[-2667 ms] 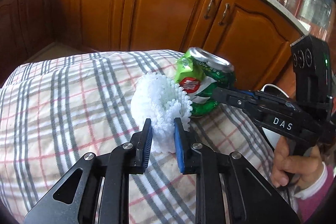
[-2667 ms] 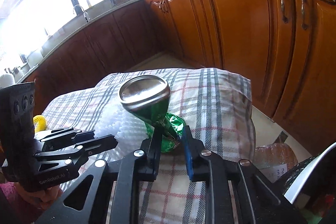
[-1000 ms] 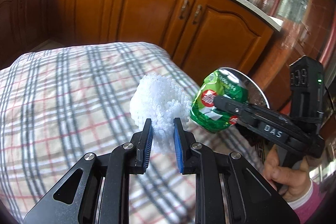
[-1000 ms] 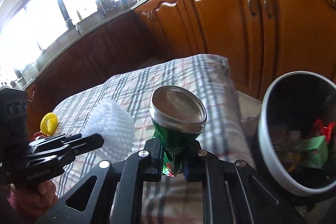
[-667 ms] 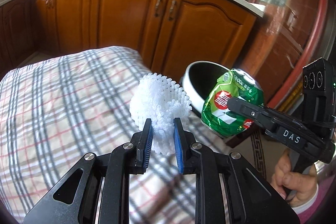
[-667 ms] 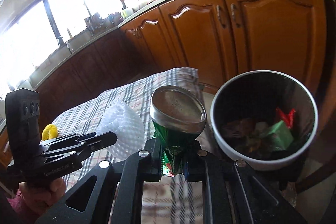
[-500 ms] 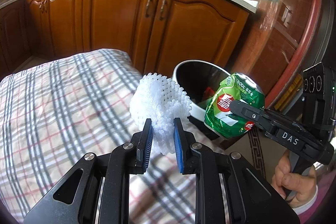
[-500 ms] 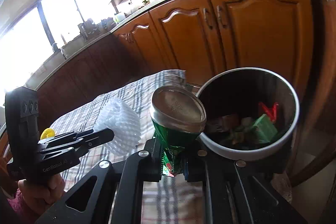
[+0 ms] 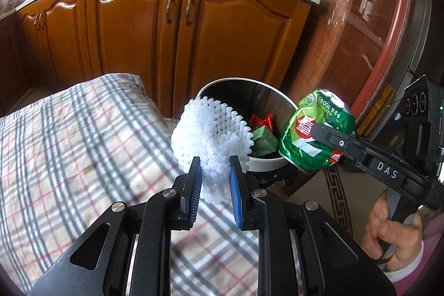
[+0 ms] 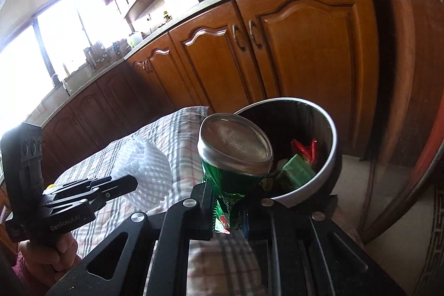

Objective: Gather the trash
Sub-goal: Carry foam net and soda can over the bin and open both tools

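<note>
A crushed green can [image 10: 234, 169] sits clamped in your right gripper [image 10: 229, 208], long axis running forward, base outward, beside the rim of the trash bin [image 10: 331, 157] (nearer than the left). Your left gripper [image 9: 213, 186] pinches white foam netting [image 9: 211, 133] above the checked cloth [image 9: 69, 157].

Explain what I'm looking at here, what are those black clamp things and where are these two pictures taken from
No robot here: a person holds a hand-operated gripper in each hand, and each carries a fisheye camera looking along its fingers. One picture is from the left gripper, shut on a white foam net. The other is from the right gripper, shut on a crushed green can. Each gripper also shows in the other's picture. Below is a plaid tablecloth; just beyond its edge stands a round trash bin, already holding some rubbish.
</note>
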Motion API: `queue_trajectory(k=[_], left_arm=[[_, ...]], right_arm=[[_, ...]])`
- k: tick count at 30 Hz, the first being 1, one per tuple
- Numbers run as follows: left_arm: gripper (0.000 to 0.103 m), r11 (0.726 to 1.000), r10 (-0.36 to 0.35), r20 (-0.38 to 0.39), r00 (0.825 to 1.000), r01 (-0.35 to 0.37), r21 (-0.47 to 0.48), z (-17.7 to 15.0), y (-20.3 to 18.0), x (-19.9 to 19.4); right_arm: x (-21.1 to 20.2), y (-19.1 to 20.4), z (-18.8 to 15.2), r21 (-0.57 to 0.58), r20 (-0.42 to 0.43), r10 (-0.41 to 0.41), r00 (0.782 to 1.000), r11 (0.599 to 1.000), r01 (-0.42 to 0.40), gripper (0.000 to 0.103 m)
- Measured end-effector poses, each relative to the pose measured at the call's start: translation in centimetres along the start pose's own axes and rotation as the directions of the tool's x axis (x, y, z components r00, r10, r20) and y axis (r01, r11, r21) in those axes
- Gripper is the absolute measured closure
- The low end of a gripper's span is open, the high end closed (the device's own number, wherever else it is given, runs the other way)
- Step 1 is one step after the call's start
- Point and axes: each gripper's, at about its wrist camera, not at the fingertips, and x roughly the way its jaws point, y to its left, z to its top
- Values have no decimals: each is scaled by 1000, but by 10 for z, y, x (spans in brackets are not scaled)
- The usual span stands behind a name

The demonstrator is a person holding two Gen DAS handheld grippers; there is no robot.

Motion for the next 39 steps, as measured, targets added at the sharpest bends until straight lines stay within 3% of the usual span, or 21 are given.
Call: queue_trajectory(k=[19, 39], left_arm=[[85, 1000, -8, -22, 1000, 9, 23, 23, -21, 33], [85, 999, -30, -54, 998, 32, 36, 52, -30, 71]], right_arm=[[-6, -25, 9, 34, 30, -50, 998, 998, 49, 90], [21, -36, 23, 10, -31, -122, 992, 992, 122, 90]])
